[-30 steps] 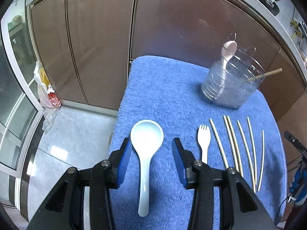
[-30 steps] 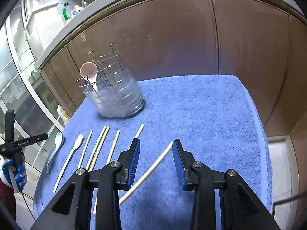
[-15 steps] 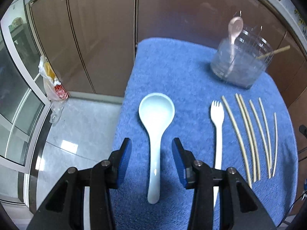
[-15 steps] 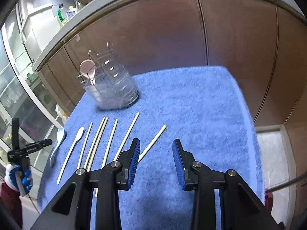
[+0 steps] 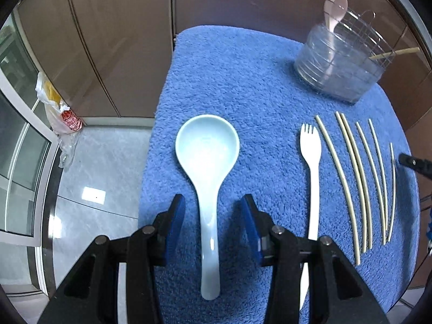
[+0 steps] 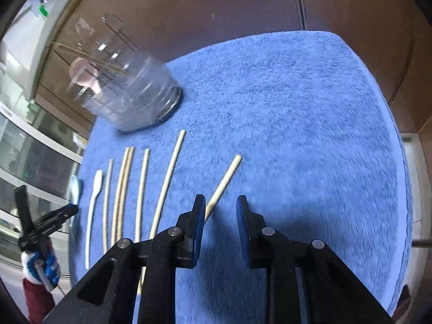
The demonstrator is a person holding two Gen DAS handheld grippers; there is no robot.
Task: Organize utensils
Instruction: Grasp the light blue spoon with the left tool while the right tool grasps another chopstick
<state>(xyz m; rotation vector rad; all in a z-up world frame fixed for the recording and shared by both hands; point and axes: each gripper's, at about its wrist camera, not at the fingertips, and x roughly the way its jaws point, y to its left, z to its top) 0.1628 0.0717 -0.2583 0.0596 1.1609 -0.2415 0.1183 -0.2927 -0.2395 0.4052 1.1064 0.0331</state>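
Note:
A pale blue soup spoon (image 5: 207, 159) lies on the blue towel (image 5: 243, 75), bowl away from me. My left gripper (image 5: 213, 216) is open and straddles its handle without touching it. To the right lie a white fork (image 5: 311, 178) and several chopsticks (image 5: 351, 178). A clear utensil holder (image 5: 337, 64) at the back holds a pink spoon (image 5: 334, 10) and a chopstick. My right gripper (image 6: 220, 216) hangs low over the towel with its jaws closing. The rightmost chopstick (image 6: 225, 181) runs under its left finger, and nothing sits between the pads.
The towel (image 6: 297, 108) covers a small table in front of brown cabinet doors (image 5: 113, 40). A plastic bag (image 5: 60, 110) lies on the tiled floor at the left. A gloved hand (image 6: 40, 266) carries the left gripper (image 6: 51, 220) at the table's left edge.
My left gripper sank toward the spoon, so its handle now lies between the fingers. My right gripper dropped and swung over the rightmost chopstick, and its jaws narrowed.

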